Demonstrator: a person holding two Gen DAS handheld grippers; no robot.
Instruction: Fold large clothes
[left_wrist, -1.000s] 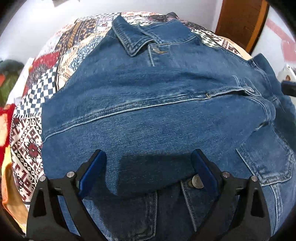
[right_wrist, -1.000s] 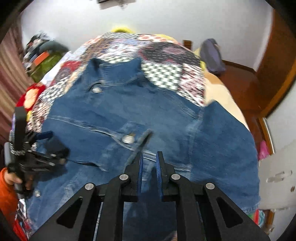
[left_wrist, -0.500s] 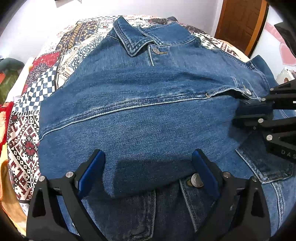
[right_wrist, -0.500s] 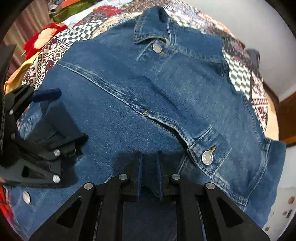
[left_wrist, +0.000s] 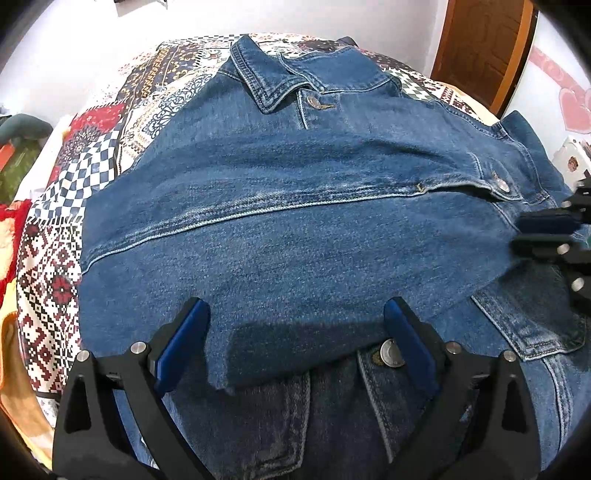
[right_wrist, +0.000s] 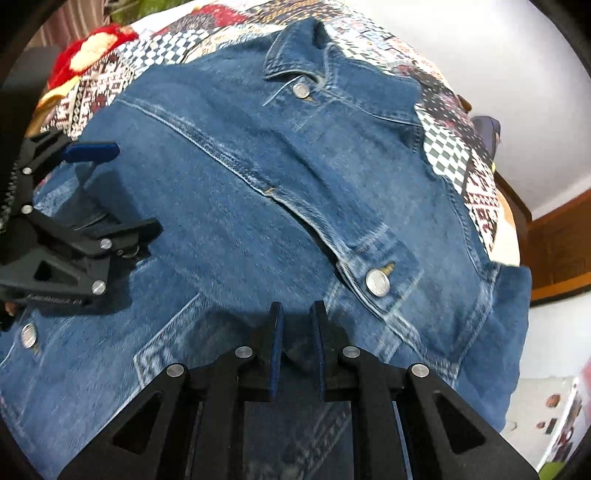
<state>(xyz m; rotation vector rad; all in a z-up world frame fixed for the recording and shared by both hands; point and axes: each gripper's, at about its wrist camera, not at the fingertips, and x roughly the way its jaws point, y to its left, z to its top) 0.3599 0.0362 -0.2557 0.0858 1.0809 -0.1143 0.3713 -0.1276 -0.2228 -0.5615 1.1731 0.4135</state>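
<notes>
A blue denim jacket (left_wrist: 295, 229) lies front up on the patchwork bedspread, collar at the far end, one sleeve folded across its chest. It also fills the right wrist view (right_wrist: 295, 192). My left gripper (left_wrist: 295, 325) is open wide and empty, low over the folded sleeve near its cuff end. It shows at the left of the right wrist view (right_wrist: 92, 192). My right gripper (right_wrist: 297, 332) has its jaws slightly apart, with denim showing between them; it sits by the sleeve's buttoned cuff (right_wrist: 376, 282). It shows at the right edge of the left wrist view (left_wrist: 546, 229).
The patchwork bedspread (left_wrist: 55, 266) shows to the left of the jacket and beyond the collar (right_wrist: 461, 158). A wooden door (left_wrist: 480, 48) stands at the far right. Clutter (left_wrist: 14, 147) lies beside the bed on the left.
My right gripper's jaws have opened a little and it has drawn back toward the right edge of the jacket. My left gripper has stayed open in place.
</notes>
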